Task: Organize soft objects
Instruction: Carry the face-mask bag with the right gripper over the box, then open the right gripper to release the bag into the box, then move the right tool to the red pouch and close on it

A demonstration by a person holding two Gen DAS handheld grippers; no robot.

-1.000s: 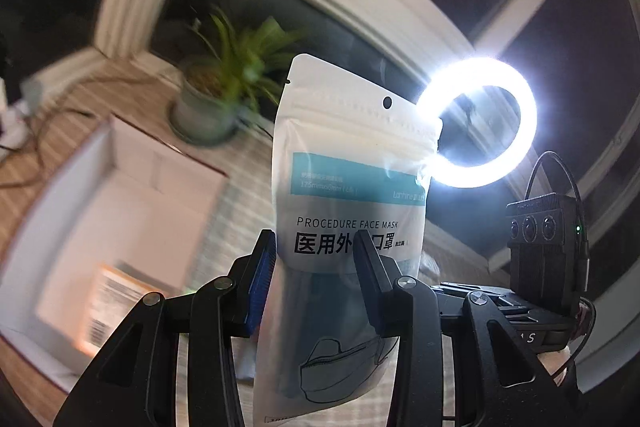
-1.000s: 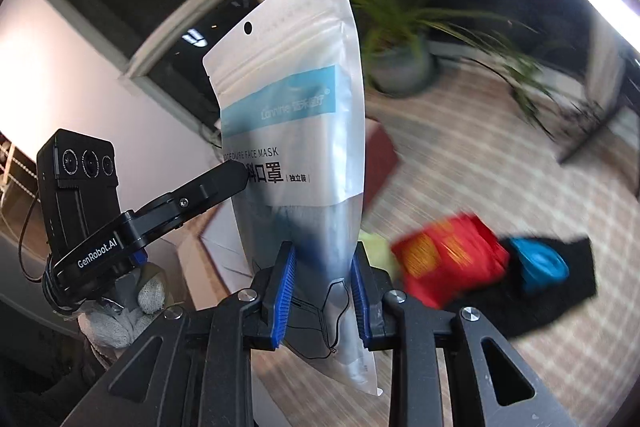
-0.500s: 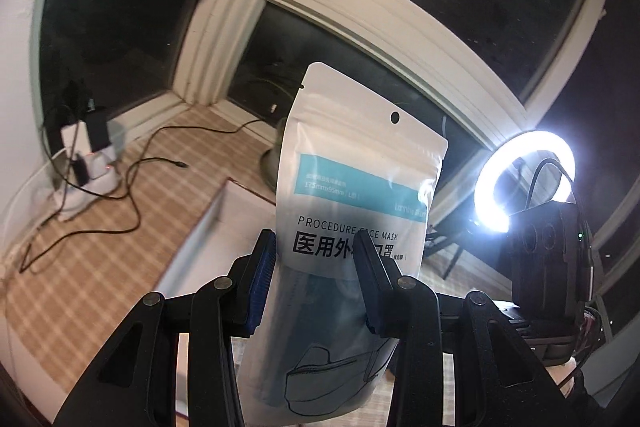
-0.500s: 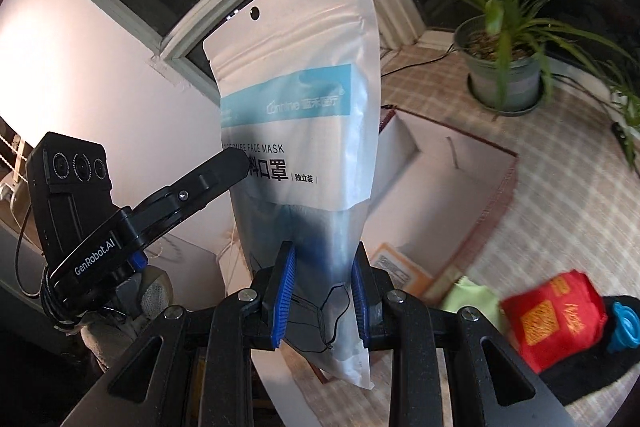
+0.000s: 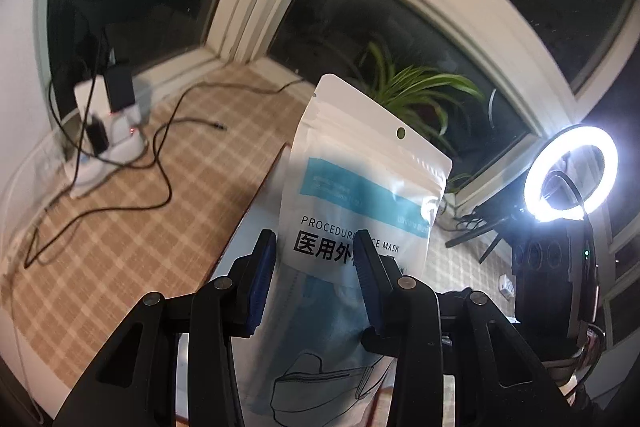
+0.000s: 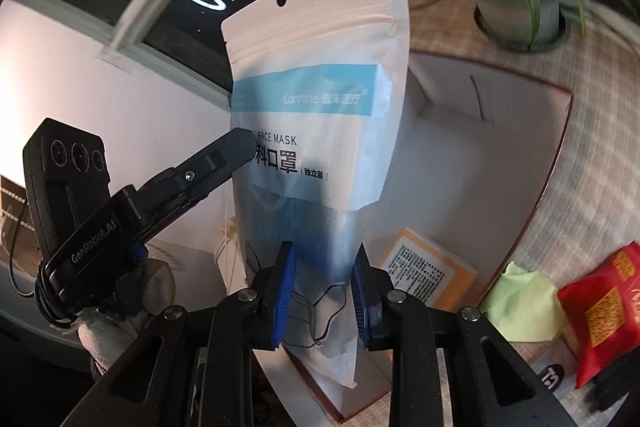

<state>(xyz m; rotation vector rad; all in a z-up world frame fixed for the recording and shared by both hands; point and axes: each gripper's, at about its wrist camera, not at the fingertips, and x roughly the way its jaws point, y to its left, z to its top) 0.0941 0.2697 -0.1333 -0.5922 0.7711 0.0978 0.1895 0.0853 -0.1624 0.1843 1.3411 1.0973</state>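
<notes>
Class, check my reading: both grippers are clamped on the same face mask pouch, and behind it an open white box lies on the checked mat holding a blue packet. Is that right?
One detail is off. The packet in the open white box is orange with a printed label, not blue; the right wrist view shows it. The rest stands: the left gripper and right gripper both clamp the face mask pouch.

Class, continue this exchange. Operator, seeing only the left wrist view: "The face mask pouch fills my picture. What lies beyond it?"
Observer: An open white box, with an orange-labelled packet inside.
Operator: Anything beside it?
Observer: A red packet and a pale green cloth lie right of the box.
Operator: What holds the pouch's lower end?
Observer: The right gripper, shut on the face mask pouch.
</notes>
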